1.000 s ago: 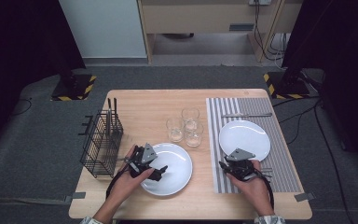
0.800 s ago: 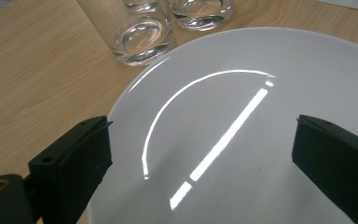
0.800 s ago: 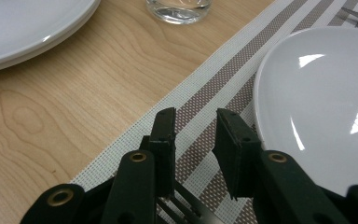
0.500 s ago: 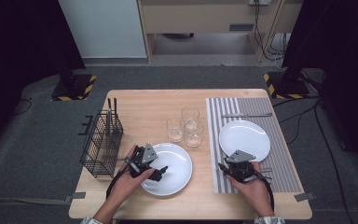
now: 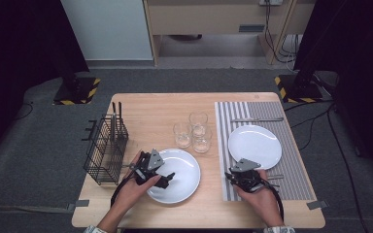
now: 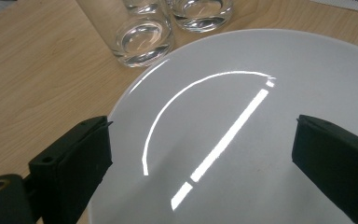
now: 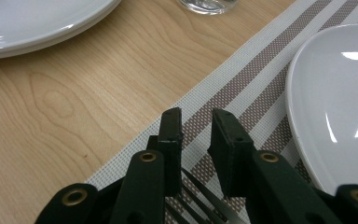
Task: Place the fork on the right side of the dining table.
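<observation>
**A:** Which step do I have in hand here?

**B:** I judge it to be table-laying. My left gripper hovers over the near plate on the bare wood, jaws spread wide and empty; in the left gripper view the two black jaws stand far apart with the plate's white surface between them and nothing clamped. Three glasses stand just beyond that plate.

**A:** And my right side?

**B:** My right gripper sits low at the near-left corner of the striped placemat, beside the second plate. In the right gripper view its jaws are nearly closed, a narrow gap left, with a fork lying on the mat under them, tines showing between the jaws. I cannot tell whether the fork is pinched or merely lies beneath.

**A:** What does the next move call for?

**B:** As I read it, the near plate is the piece to shift: I would lower one left jaw under its rim at the table edge, close on the rim, and lift level, keeping clear of the glasses. The wire basket at the left holds more cutlery.
</observation>
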Available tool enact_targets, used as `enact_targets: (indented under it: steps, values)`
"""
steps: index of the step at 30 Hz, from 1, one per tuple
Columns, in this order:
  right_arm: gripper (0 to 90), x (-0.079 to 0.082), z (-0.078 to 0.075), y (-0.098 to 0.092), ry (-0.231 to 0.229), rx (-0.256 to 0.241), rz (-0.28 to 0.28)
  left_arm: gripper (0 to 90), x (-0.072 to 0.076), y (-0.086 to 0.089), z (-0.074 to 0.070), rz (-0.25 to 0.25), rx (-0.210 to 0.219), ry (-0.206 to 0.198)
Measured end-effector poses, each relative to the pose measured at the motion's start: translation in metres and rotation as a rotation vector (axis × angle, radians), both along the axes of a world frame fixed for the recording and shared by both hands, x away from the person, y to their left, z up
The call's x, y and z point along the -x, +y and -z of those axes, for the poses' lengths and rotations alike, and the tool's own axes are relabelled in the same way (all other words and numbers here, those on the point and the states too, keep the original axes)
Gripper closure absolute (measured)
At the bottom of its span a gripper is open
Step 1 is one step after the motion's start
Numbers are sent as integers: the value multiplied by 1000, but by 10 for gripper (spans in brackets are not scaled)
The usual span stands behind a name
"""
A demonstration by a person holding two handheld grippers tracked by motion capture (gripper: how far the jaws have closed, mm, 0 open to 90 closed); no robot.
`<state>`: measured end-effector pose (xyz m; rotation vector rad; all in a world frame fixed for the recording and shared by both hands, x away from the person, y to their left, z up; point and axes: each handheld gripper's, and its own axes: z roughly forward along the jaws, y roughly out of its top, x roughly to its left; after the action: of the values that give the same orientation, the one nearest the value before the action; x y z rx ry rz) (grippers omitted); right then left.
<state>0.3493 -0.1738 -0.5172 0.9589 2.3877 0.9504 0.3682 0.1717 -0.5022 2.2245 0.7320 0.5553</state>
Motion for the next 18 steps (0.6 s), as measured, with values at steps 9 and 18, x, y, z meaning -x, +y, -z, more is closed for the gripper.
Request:
enact_targets:
  steps: [9,18]
  values:
    - [722,1,0,-10,2,-2,18,40,0,0,0,-1,1,-1]
    - [703,-2,0,-14,-8,-6,40,40,0,0,0,-1,-1,-2]
